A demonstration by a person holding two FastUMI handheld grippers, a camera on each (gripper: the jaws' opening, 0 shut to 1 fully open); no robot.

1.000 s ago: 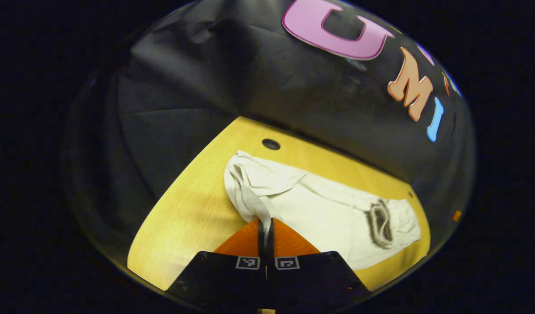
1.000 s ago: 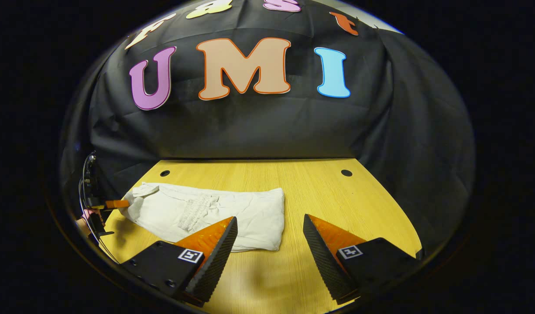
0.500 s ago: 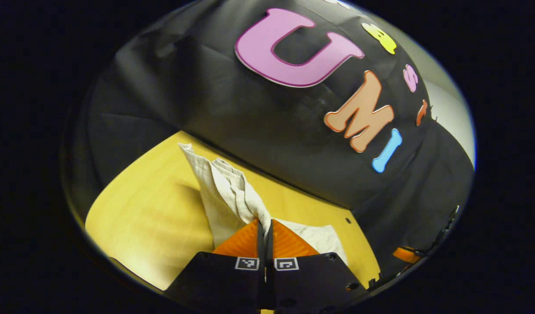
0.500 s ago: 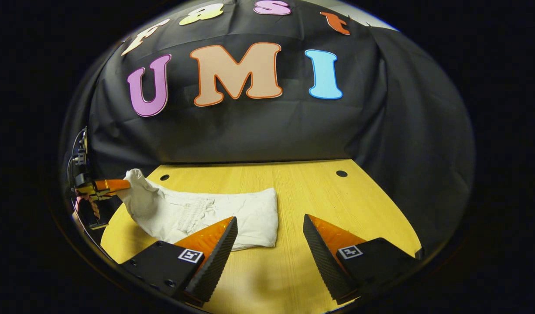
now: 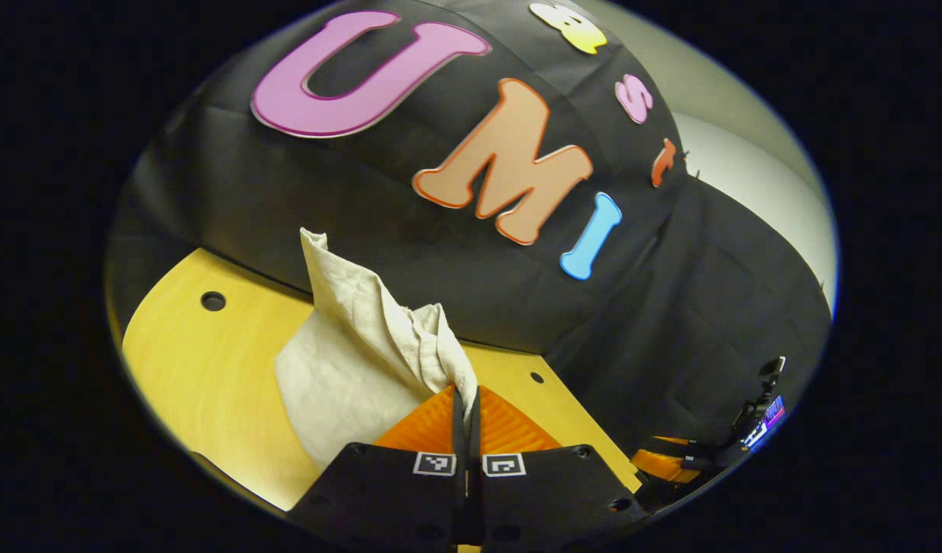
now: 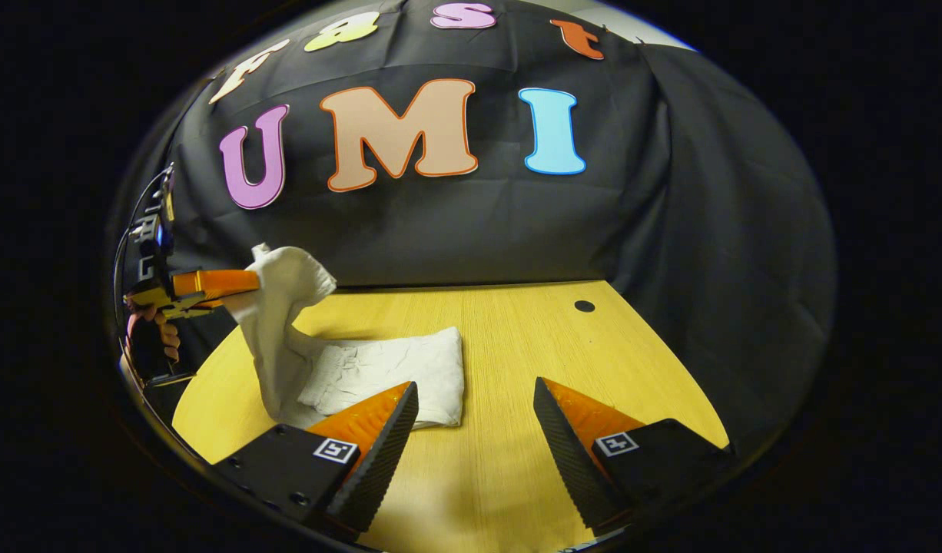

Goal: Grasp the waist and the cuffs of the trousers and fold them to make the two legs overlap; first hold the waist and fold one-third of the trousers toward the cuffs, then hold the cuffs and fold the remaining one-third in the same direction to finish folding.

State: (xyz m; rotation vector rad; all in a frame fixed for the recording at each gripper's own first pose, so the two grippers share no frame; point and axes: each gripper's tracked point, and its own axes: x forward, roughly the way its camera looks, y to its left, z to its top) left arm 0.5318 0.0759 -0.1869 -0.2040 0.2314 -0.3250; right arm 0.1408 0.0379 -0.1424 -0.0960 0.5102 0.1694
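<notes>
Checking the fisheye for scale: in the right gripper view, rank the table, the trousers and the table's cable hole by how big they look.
1. table
2. trousers, one end lifted by the left gripper
3. cable hole

In the left gripper view, the left gripper (image 5: 466,399) has its fingers pressed together on a bunch of the trousers (image 5: 356,361), so the pinched cloth between them is hidden, and the gripper's body covers the near edge of the garment. The right gripper (image 5: 663,465) is cut off at the lower right rim; its jaws cannot be made out there. In the right gripper view, one finger (image 6: 371,430) hides the near corner of the trousers (image 6: 379,369).
</notes>
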